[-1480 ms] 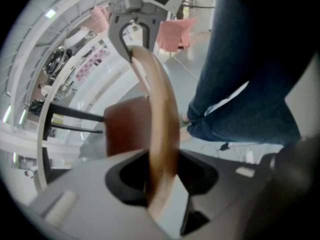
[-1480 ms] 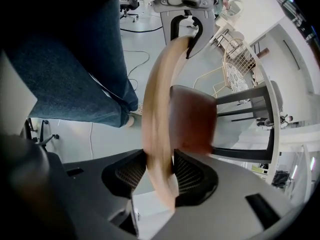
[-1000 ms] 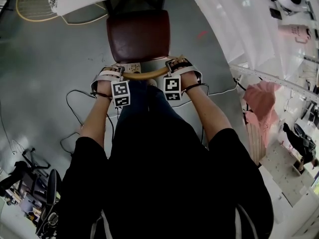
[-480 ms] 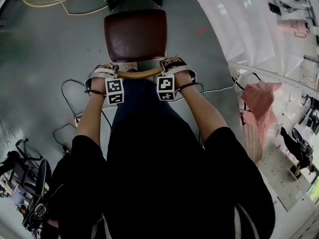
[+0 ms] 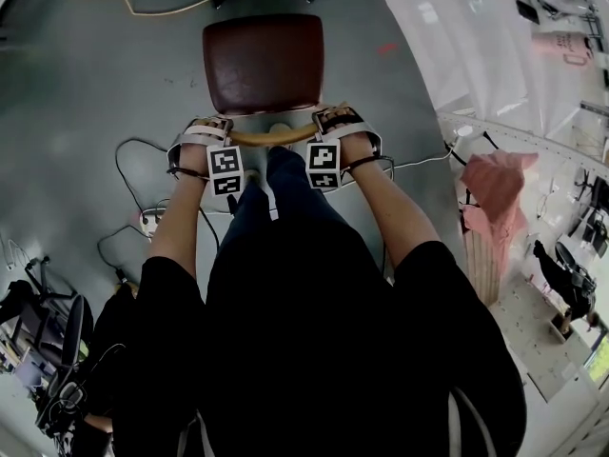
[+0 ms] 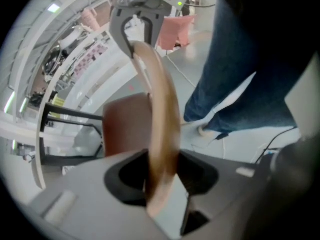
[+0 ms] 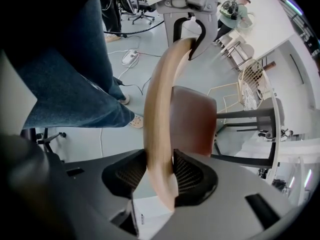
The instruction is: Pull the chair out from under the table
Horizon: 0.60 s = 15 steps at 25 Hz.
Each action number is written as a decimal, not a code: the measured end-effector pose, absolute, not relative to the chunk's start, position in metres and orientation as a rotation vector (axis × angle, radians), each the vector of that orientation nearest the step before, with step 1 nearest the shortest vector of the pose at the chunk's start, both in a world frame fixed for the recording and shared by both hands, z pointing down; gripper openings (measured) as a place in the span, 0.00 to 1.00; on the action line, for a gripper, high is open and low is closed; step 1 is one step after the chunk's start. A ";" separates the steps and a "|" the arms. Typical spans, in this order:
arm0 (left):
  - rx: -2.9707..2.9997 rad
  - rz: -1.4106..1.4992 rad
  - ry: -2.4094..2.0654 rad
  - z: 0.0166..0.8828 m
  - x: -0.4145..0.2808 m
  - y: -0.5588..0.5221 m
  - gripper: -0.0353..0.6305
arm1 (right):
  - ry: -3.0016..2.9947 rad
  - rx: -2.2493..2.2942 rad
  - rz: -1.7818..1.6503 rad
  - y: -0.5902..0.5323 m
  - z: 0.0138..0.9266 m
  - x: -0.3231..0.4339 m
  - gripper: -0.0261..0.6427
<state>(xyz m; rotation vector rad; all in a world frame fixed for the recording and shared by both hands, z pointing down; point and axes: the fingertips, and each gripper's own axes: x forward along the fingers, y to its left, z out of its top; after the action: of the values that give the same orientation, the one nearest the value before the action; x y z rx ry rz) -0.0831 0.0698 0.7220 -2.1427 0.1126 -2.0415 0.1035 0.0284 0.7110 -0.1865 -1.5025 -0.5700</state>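
Observation:
The chair has a dark red seat (image 5: 263, 63) and a curved wooden back rail (image 5: 274, 137); it stands on the grey floor, out from the white table (image 5: 447, 36). My left gripper (image 5: 211, 133) is shut on the rail's left end and my right gripper (image 5: 335, 122) on its right end. In the left gripper view the wooden rail (image 6: 161, 119) runs up between the pads of the left gripper (image 6: 162, 176) to the other gripper. The right gripper view shows the back rail (image 7: 159, 124) clamped in my right gripper (image 7: 160, 176), the seat (image 7: 195, 119) beyond.
The person's jeans-clad legs (image 5: 271, 198) stand right behind the chair. Cables and a power strip (image 5: 149, 222) lie on the floor at left. A pink cloth on a rack (image 5: 500, 193) is at right, an office chair (image 5: 57, 327) at lower left.
The chair and both grippers have moved back toward the person, away from the table. The table's edge has slid out of the top of the head view.

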 end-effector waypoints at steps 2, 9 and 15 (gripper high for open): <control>-2.142 -2.037 0.108 0.721 -0.083 0.081 0.30 | -1.499 -0.182 -0.565 0.040 0.711 0.104 0.30; -2.160 -2.013 0.075 0.719 -0.078 0.145 0.30 | -1.473 -0.183 -0.554 0.102 0.710 0.108 0.30; -2.154 -1.981 0.046 0.720 -0.078 0.183 0.30 | -1.466 -0.153 -0.520 0.148 0.713 0.109 0.30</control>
<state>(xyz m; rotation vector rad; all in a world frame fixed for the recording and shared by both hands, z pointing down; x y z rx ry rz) -0.0783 0.1829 0.7203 -2.1536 0.0457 -1.9813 0.1092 0.1478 0.7127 -0.1526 -1.4659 -0.5200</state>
